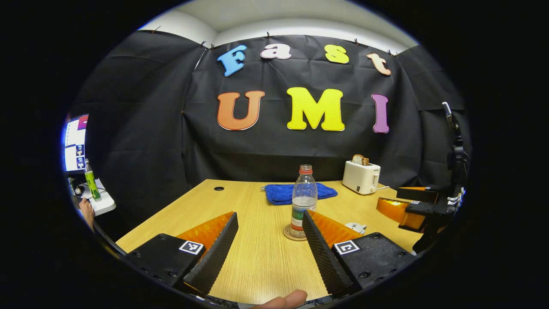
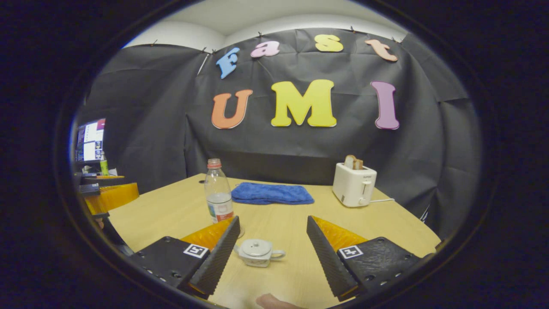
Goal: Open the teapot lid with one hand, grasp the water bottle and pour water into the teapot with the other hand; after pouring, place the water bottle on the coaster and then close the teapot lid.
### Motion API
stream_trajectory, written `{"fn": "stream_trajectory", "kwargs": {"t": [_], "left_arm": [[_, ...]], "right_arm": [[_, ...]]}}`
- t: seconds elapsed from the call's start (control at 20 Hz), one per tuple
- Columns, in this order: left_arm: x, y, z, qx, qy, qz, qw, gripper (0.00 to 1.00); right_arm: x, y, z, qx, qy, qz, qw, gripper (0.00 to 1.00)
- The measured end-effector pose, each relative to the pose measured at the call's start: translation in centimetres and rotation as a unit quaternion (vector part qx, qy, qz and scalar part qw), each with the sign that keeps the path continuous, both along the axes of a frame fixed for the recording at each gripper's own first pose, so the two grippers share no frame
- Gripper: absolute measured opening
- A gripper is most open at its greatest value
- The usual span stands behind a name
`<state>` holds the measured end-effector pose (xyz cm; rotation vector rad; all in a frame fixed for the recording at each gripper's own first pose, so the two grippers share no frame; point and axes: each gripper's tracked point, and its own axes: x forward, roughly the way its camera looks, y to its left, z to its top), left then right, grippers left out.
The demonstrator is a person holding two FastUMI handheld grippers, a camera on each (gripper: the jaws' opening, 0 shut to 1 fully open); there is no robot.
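Observation:
A clear water bottle (image 1: 304, 199) with a red cap stands upright on a round coaster (image 1: 290, 235), partly filled. My left gripper (image 1: 270, 216) is open, low over the table, and the bottle stands just beyond its right fingertip. The small white teapot (image 2: 257, 252) sits on the table with its lid (image 2: 256, 245) on, between the spread fingers of my open right gripper (image 2: 272, 221). In the left gripper view the teapot (image 1: 356, 227) peeks out behind the right finger. In the right gripper view the bottle (image 2: 218, 193) stands left of the teapot.
A folded blue towel (image 1: 298, 192) lies at the back of the wooden table (image 1: 257, 257), and a white toaster (image 1: 361, 176) with bread in it stands at the back right. A monitor (image 2: 89, 139) and a side desk are off the left edge.

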<state>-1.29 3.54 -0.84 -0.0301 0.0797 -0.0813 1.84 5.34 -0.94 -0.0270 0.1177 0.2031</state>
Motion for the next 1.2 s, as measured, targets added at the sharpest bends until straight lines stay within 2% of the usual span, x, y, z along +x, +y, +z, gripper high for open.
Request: {"fn": "stream_trajectory", "kwargs": {"t": [0.1,0.15,0.2,0.4,0.55,0.7,0.8,0.85,0.9,1.05,1.1,1.2], "left_arm": [[-0.3,-0.5,0.4,0.002,-0.003,-0.005,1.0,0.95],[-0.6,-0.6,0.6,0.002,-0.005,-0.005,1.0,0.95],[-0.7,-0.7,0.8,0.003,-0.007,-0.005,1.0,0.95],[-0.8,-0.4,1.1,0.004,-0.014,0.008,1.0,0.94],[-0.5,0.0,0.7,-0.003,-0.007,0.019,1.0,0.94],[-0.5,0.0,0.8,-0.01,-0.006,0.023,1.0,0.95],[-0.5,-0.3,1.1,-0.016,-0.012,0.021,1.0,0.95],[-0.5,-0.5,1.3,-0.015,-0.016,0.021,1.0,0.95],[-0.4,-0.5,1.5,-0.012,-0.018,0.022,1.0,0.95],[-0.6,-0.8,1.5,-0.011,-0.02,0.021,1.0,0.95],[-0.6,-0.7,1.4,-0.012,-0.018,0.021,1.0,0.95],[-0.6,-0.9,1.2,-0.01,-0.013,0.017,1.0,0.95]], "right_arm": [[-1.1,-2.0,0.8,0.006,-0.008,-0.014,1.0,0.93],[-1.6,-3.1,1.1,0.011,-0.011,-0.02,1.0,0.97],[-2.0,-4.3,1.4,0.016,-0.013,-0.029,0.999,0.95],[-3.5,-8.1,1.9,0.038,-0.015,-0.049,0.998,0.96],[-4.0,-10.2,1.8,0.044,-0.015,-0.062,0.997,0.92],[-3.9,-11.1,1.0,0.055,-0.002,-0.067,0.996,0.96],[-4.4,-10.8,1.1,0.068,-0.004,-0.055,0.996,0.96],[-4.5,-10.9,1.0,0.068,-0.006,-0.053,0.996,0.92],[-4.4,-11.1,0.9,0.065,-0.007,-0.055,0.996,0.96],[-4.4,-11.3,0.8,0.063,-0.007,-0.061,0.996,0.96],[-4.4,-11.2,0.8,0.067,-0.006,-0.059,0.996,0.99],[-4.5,-10.7,0.7,0.076,-0.002,-0.049,0.996,0.96]]}}
